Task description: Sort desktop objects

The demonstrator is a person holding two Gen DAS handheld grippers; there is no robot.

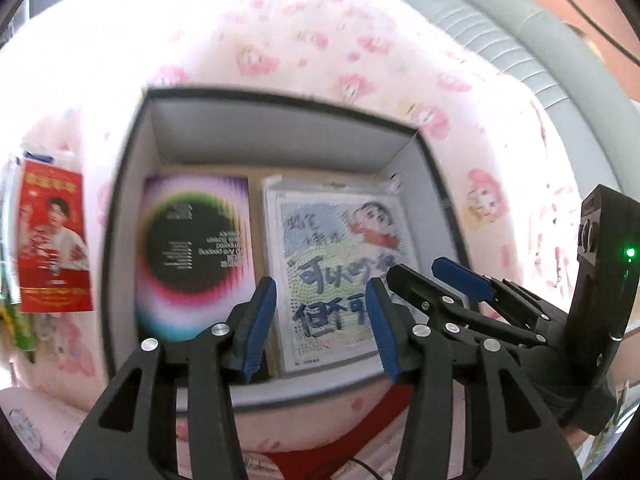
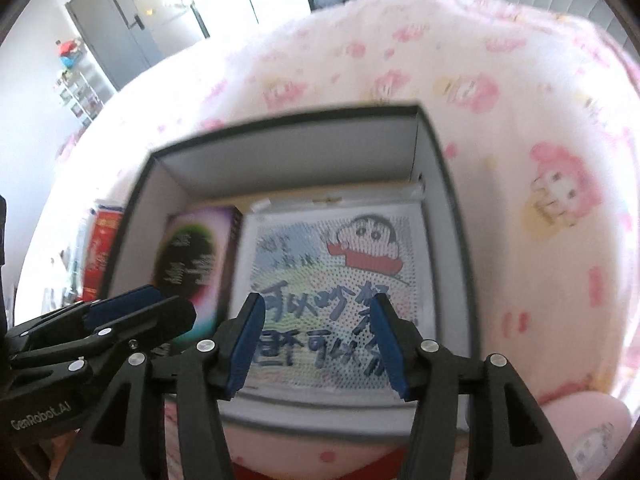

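Both the left claw (image 1: 322, 320) and the right claw (image 2: 316, 342) hovered open and empty over the dark-rimmed box (image 1: 120, 208), where a rainbow-patterned package (image 1: 192, 256) and cartoon card (image 1: 336, 272) already lay side by side, while a red booklet (image 1: 52, 240) remained outside, apparently unsorted.

A home bedroom: a fluffy pink cartoon blanket (image 2: 500, 80), a grey door (image 2: 108, 32) and cluttered shelves (image 2: 80, 88).
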